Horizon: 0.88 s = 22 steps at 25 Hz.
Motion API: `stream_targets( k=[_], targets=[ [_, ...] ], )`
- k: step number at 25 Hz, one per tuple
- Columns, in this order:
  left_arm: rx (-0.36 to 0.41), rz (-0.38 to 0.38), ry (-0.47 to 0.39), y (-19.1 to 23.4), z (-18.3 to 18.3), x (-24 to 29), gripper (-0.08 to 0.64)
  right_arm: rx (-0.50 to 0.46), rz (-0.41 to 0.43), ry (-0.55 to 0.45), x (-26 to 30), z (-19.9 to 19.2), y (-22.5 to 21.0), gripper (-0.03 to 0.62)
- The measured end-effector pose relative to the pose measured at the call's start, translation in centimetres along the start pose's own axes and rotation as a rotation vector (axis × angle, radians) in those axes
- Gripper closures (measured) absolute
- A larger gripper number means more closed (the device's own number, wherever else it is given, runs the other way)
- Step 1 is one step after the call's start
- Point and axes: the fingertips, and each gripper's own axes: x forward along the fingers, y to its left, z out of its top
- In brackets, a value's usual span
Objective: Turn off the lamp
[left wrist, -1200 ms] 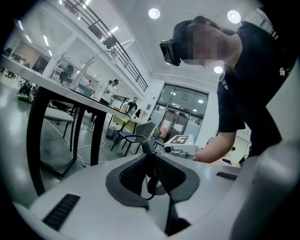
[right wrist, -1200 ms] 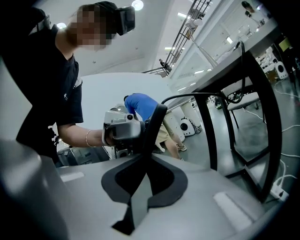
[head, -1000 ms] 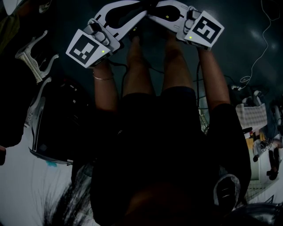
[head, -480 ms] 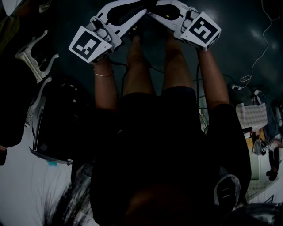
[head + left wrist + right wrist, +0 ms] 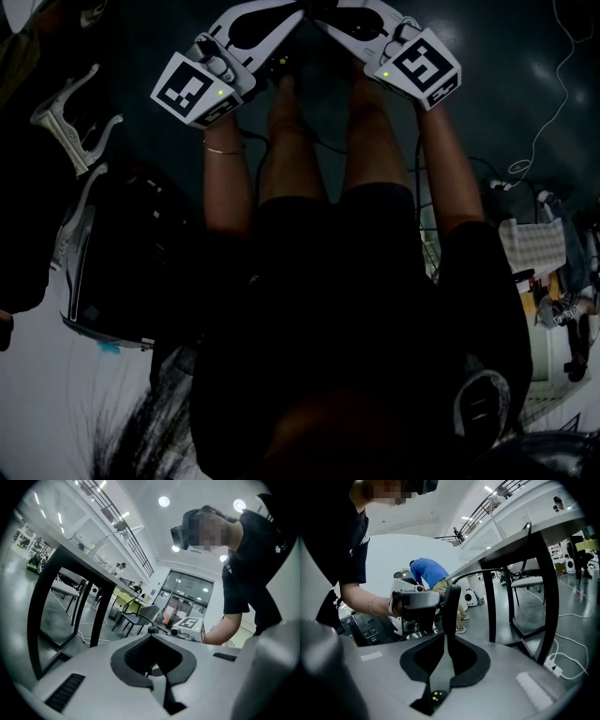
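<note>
No lamp shows in any view. The head view looks down my own dark-clothed body to the floor. My left gripper [image 5: 296, 13] and right gripper [image 5: 321, 15] are held out over my legs at the top edge, tips angled toward each other and nearly meeting. Both look shut with nothing between the jaws. In the left gripper view the left gripper [image 5: 152, 631] points at the right gripper's marker cube [image 5: 190, 623]. The right gripper [image 5: 450, 603] faces the hand-held left gripper body [image 5: 415, 603].
A black case [image 5: 122, 262] and white stands [image 5: 70, 122] lie on the floor at my left. A white cable [image 5: 553, 103] trails at right. Black table legs [image 5: 543, 588] stand close by. A person in a blue shirt [image 5: 429, 571] bends over farther off.
Both grippers have shifted slightly up and inward; the left marker cube moved up-right, the right one turned a little. Jaws stayed as they were.
</note>
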Motion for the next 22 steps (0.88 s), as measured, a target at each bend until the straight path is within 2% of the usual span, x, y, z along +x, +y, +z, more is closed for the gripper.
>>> stream_targets(
  k=[5, 16, 22],
  targets=[
    [-0.016, 0.024, 0.054, 0.4, -1.2, -0.2, 0.554, 0.05, -0.003, -0.035, 0.1, 0.4, -0.4, 0.563],
    [-0.01, 0.042, 0.049, 0.7, -0.9, -0.3, 0.554, 0.069, -0.04, 0.005, 0.9, -1.8, -1.2, 0.563],
    [-0.011, 0.047, 0.049, 0.8, -0.8, -0.4, 0.554, 0.124, -0.08, 0.001, 1.2, -3.0, -2.2, 0.563]
  ],
)
